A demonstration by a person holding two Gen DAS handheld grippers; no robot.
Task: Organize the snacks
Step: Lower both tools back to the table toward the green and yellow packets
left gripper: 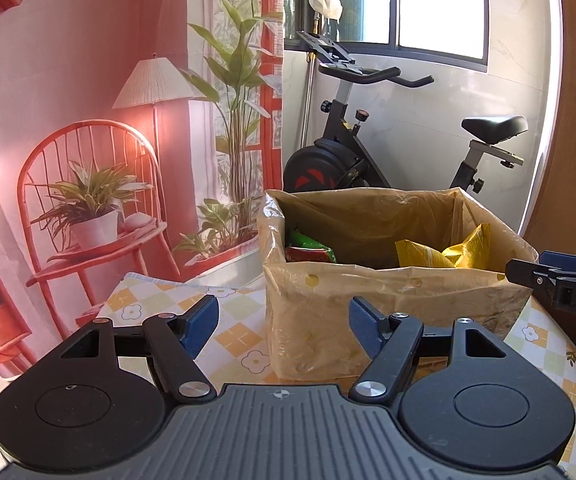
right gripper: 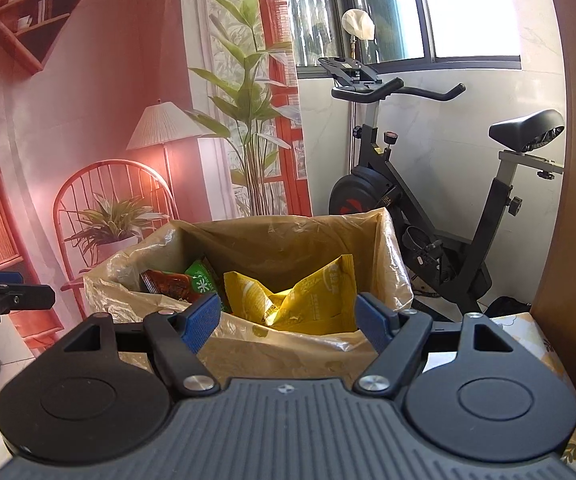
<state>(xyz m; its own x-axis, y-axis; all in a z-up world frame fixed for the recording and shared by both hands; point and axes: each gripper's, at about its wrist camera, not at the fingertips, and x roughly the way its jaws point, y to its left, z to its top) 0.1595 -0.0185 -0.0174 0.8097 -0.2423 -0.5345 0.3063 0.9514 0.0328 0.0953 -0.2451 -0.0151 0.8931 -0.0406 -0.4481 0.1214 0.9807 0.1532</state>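
Worktop with checked cloth [left gripper: 244,340], bike [right gripper: 428,216] behind, box [left gripper: 388,300] near its back edge.
My left gripper [left gripper: 284,326] and right gripper [right gripper: 288,320] both have wide, empty jaws; snacks [right gripper: 288,300] sit inside the lined box, I judge for tidy storage. Open room lies left of it.
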